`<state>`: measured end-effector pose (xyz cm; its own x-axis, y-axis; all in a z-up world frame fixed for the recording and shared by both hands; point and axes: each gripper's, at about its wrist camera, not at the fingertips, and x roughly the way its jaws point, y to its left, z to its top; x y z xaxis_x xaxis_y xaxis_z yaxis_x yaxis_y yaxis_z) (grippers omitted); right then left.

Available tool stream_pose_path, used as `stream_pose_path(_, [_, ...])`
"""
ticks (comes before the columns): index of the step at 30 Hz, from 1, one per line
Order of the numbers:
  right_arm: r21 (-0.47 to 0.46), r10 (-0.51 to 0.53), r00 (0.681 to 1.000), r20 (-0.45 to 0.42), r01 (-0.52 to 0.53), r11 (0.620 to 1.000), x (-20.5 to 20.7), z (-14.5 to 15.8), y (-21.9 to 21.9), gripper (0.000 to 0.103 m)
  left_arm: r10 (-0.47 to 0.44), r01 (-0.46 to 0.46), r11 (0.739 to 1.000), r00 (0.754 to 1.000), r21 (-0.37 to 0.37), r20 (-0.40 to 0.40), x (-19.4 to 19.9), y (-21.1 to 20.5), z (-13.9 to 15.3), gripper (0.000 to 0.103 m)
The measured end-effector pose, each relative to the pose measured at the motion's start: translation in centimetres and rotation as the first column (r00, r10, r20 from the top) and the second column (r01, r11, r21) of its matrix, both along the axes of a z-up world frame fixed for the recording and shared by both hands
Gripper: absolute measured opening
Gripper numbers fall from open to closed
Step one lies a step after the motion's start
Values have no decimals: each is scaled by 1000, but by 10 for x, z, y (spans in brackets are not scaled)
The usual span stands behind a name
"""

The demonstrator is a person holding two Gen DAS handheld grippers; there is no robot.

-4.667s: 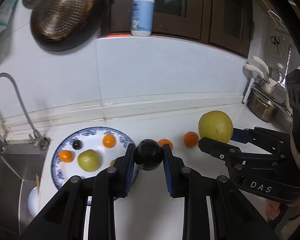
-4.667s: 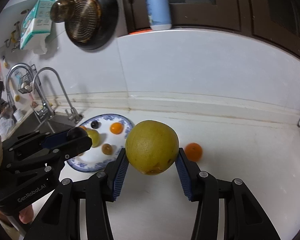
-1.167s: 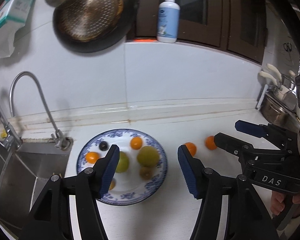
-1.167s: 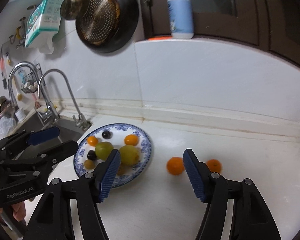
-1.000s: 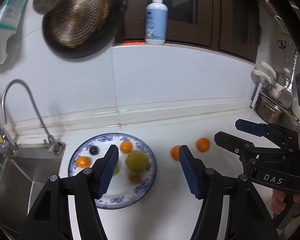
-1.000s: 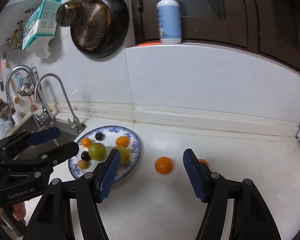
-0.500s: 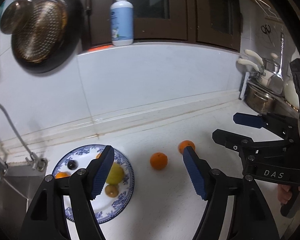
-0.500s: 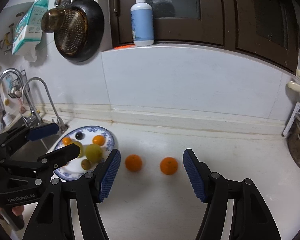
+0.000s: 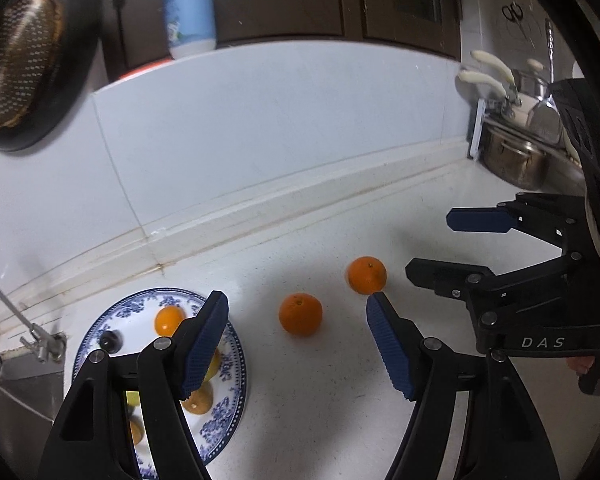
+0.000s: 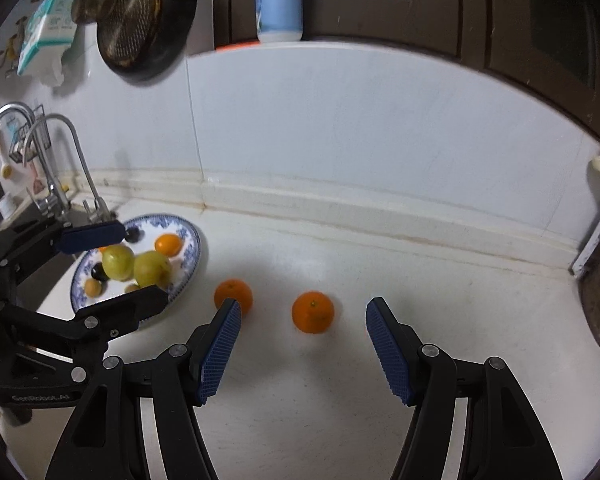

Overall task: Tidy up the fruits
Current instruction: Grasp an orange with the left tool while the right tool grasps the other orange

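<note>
Both the left gripper (image 9: 296, 336) and right gripper (image 10: 303, 338) are standing open and empty, facing two round orange tangerines (image 10: 313, 312) lying beside the blue-patterned white plate (image 10: 190, 258).

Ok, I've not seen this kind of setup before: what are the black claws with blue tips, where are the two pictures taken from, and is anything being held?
There is no robot here. A person holds a two-finger gripper in each hand, and a fisheye camera on each one looks forward along its fingers. One picture comes from the left gripper, the other from the right gripper; each also sees its partner off to the side. Both are open and hold nothing.

Below is a white kitchen counter. On it sits a blue-patterned plate next to the sink, already carrying several fruits: two yellow-green ones, small orange ones and dark round ones. Two oranges lie loose on the counter beside it, the nearer orange close to the plate and the farther orange in front of the right gripper.
</note>
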<state>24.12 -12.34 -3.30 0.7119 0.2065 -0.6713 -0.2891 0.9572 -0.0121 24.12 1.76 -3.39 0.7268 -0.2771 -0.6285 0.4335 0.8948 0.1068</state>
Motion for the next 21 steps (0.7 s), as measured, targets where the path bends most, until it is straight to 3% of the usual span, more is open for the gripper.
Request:
stream_pose_path(12, [-59,25,996,-81,-30,998,33,-32,-2,66,-29,32,998,997,50,-66,30,-13,-41,71])
stream_pose_path(21, [-44,41,985,-168,-50,998,55,-57,-4,66,-14,23,996,994,81,-110,48,-22,-61,70])
